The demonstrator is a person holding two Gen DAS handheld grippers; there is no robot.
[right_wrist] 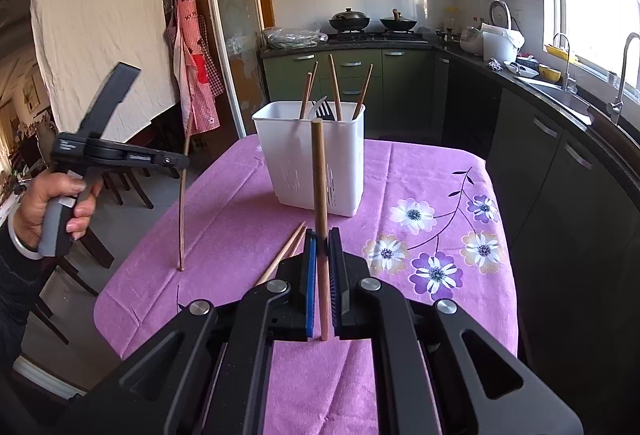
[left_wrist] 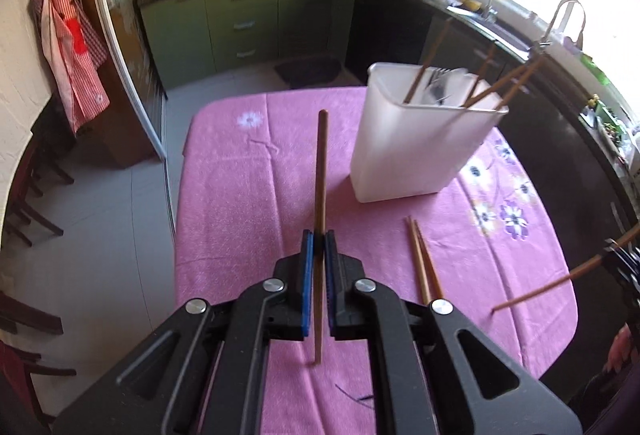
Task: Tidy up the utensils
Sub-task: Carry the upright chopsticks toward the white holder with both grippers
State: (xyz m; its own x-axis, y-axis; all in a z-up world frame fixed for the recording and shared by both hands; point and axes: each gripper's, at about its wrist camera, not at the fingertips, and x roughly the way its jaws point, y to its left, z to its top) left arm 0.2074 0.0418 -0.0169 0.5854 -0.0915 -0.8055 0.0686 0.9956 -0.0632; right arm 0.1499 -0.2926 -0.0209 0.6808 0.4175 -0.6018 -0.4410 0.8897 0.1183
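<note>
My left gripper (left_wrist: 319,235) is shut on a brown chopstick (left_wrist: 321,171) held upright, its lower tip touching the pink tablecloth (left_wrist: 240,195). It also shows in the right wrist view (right_wrist: 184,161) with its chopstick (right_wrist: 183,211). My right gripper (right_wrist: 322,235) is shut on another chopstick (right_wrist: 319,171), also near upright; this chopstick shows at the right edge of the left wrist view (left_wrist: 560,281). A white utensil holder (left_wrist: 416,143) (right_wrist: 316,159) stands further back with several chopsticks and a fork in it. Two chopsticks (left_wrist: 424,259) (right_wrist: 286,251) lie on the cloth between the grippers.
The table edge drops to the tiled floor (left_wrist: 100,235) on the left, with dark wooden chairs (left_wrist: 28,203) beside it. A dark counter with sink and taps (right_wrist: 568,91) runs along the right. Green cabinets (left_wrist: 240,23) stand at the back.
</note>
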